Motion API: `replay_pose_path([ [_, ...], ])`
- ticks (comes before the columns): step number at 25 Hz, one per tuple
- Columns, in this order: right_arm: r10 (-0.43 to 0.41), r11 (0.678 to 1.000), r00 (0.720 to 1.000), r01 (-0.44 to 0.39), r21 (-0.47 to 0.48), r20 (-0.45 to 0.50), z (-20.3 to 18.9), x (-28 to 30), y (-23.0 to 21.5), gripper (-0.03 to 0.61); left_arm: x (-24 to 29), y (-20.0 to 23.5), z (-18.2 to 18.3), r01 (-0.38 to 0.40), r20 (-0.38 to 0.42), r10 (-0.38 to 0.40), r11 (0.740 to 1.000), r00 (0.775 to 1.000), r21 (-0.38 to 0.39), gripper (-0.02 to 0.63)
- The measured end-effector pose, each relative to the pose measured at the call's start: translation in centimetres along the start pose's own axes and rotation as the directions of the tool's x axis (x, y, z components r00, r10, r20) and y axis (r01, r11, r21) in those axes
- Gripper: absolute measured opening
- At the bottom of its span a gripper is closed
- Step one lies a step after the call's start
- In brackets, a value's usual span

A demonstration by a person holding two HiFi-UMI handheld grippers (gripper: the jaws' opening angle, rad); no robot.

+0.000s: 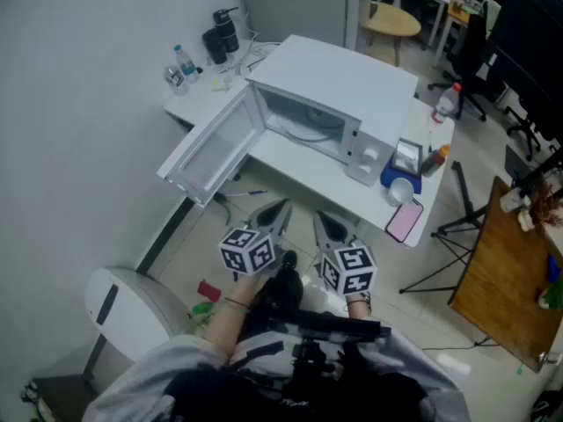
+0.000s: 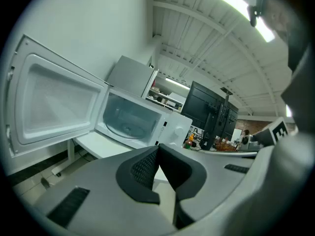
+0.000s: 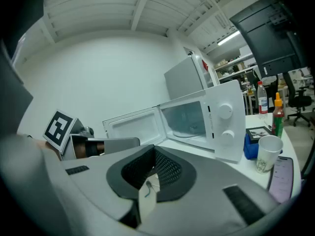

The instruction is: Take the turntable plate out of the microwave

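The white table [image 1: 295,163] stands ahead of both claws and a little above them in the head view, well apart from either. On it sits the white microwave [image 1: 347,82], straight in front of the claws, its dials on the side nearer the right claw. Its door [image 1: 211,148] hangs wide open toward the left claw's side, with the lit inside facing both claws. The left claw [image 1: 280,207] and the right claw [image 1: 327,222] are held side by side short of the table edge, tipped slightly down, each clenched with its pads pressed together and nothing between them. The turntable plate [image 2: 129,129] lies flat on the microwave floor, ahead of the claws and out of reach. Beyond the right claw, beside the microwave's dial end, are a blue box [image 3: 251,145], a pink phone [image 1: 405,221] and a white cup [image 3: 268,153].
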State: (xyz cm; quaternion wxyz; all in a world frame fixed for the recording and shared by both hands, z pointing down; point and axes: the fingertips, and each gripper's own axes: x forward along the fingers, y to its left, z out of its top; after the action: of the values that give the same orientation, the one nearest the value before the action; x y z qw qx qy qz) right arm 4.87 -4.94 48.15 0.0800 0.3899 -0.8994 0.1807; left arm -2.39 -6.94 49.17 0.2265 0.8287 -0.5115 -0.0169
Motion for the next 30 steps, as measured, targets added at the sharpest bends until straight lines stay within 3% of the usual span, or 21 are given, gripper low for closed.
replay_pose_path([
  [6,-0.032,0.999,0.999,0.031,0.04,0.008,2.3,5.3,-2.0,0.008,4.2,4.2,2.3,0.028,-0.034,-0.028,1.0,0.999,-0.008,-0.002],
  [15,-0.087,0.993,0.996,0.089,0.071,-0.034,3.5,12.2,-4.6,0.008,10.3,11.3,3.5,0.053,-0.107,-0.073,0.982,0.992,-0.18,-0.002],
  [19,-0.123,0.989,0.991,0.127,0.08,-0.051,3.7,14.2,-6.2,0.008,13.2,13.8,3.4,0.057,-0.16,-0.09,0.978,0.983,-0.203,0.006],
  [21,-0.143,0.985,0.988,0.148,0.087,-0.057,3.7,14.8,-6.9,0.008,14.7,14.8,3.2,0.054,-0.185,-0.097,0.973,0.978,-0.224,0.043],
  [26,-0.201,0.972,0.977,0.208,0.107,-0.076,3.2,15.8,-8.7,0.008,18.0,16.5,2.6,0.031,-0.244,-0.111,0.951,0.963,-0.309,0.055],
  [30,-0.232,0.964,0.969,0.241,0.116,-0.09,2.8,16.5,-9.7,0.008,19.9,18.0,2.0,0.011,-0.269,-0.131,0.914,0.954,-0.406,0.087],
])
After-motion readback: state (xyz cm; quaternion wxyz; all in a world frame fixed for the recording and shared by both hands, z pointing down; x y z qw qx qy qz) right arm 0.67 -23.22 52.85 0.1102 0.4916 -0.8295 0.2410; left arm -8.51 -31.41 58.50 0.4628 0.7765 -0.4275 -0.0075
